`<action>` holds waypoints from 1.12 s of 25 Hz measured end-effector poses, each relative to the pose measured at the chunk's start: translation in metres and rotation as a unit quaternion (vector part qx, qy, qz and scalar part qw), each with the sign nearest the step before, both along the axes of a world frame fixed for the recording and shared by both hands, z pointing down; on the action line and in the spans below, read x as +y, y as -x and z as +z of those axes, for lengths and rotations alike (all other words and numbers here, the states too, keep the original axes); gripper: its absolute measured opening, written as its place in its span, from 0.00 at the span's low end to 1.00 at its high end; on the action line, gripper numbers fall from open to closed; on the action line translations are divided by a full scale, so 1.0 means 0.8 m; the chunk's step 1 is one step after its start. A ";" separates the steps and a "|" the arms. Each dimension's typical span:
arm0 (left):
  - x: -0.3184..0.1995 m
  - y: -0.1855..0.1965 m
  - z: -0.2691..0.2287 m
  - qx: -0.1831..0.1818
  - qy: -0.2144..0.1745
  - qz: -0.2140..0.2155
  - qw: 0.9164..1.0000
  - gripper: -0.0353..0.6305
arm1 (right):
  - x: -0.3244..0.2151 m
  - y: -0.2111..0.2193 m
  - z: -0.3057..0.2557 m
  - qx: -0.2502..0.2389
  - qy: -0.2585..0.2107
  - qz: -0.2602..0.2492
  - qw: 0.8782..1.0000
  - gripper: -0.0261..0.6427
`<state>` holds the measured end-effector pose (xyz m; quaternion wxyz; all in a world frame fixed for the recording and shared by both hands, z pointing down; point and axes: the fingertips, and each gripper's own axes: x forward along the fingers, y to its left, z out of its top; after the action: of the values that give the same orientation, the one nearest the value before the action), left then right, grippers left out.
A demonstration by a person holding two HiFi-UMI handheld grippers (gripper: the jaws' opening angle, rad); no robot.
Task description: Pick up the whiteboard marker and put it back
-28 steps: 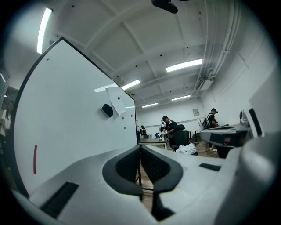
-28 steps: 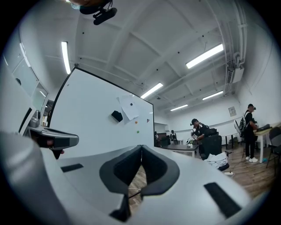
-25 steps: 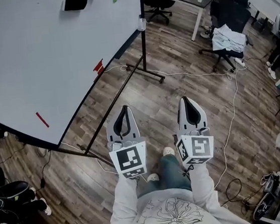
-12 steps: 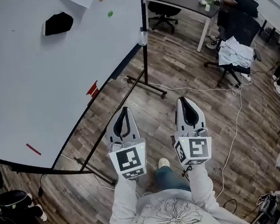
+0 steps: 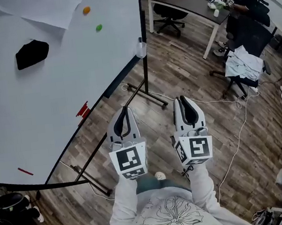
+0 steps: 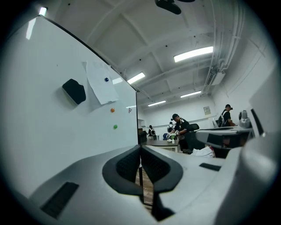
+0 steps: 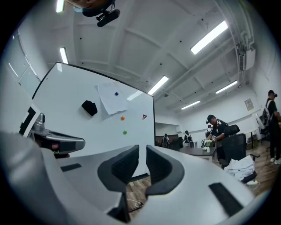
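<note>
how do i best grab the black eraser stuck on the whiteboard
Grip the black eraser by two opposite side edges, probably across its narrower width, coming straight at the face of the whiteboard. It sits flat against the board, so only its raised edges offer a hold, and the board around it looks bare enough for jaws.

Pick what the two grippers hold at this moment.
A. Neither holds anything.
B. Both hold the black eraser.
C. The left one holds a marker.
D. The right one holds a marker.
A: the left gripper has its jaws pressed together with nothing between them, and the right gripper, whose jaws have just been opening, shows only an empty gap.
</note>
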<state>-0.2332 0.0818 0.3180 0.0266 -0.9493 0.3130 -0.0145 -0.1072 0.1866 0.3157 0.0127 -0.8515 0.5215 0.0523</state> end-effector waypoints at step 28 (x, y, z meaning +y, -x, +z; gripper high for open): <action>-0.316 -0.364 0.043 -0.017 0.014 -0.019 1.000 0.06 | -0.327 -0.353 0.044 -0.003 0.036 -0.035 0.999 0.12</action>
<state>0.0583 -0.1708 0.3521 0.0181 -0.9432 0.3300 -0.0351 0.1755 -0.0751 0.3506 -0.0147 -0.8330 0.5522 0.0304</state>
